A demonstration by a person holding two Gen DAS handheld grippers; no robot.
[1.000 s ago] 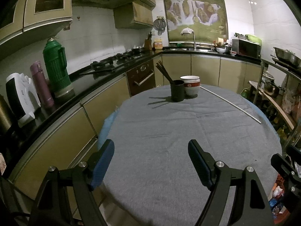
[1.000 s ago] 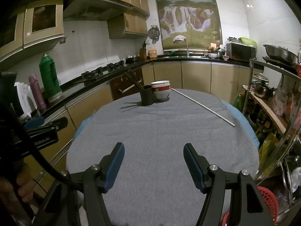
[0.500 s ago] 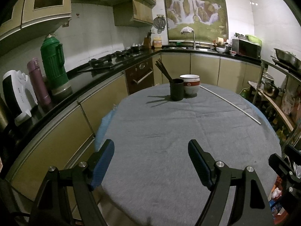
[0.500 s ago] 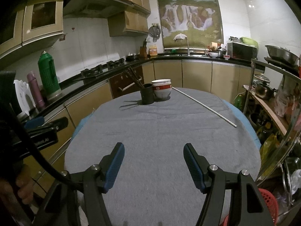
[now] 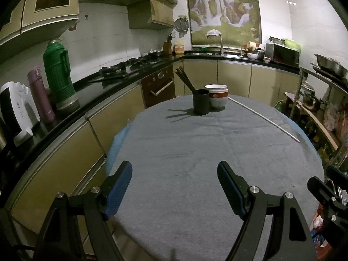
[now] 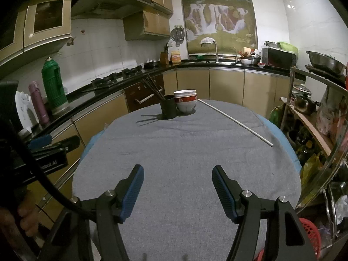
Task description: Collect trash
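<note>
Black tongs [image 5: 175, 169], blue ribbed pads [image 6: 132, 193], silver screws

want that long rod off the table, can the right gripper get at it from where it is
Probably yes. The white rod lies bare on the grey tablecloth, nothing between it and the open right gripper, though it's well ahead and rightward.

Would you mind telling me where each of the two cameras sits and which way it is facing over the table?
Left wrist view: sits on the left gripper, jaws open and empty, looking forward and down across the grey tablecloth toward the sink counter; the right gripper's edge shows at lower right.
Right wrist view: sits on the right gripper, open and empty, facing the same way; the left gripper and a hand show at left.
Shared: black chopstick cup, stacked bowls, white rod, green thermos, waterfall picture.
</note>
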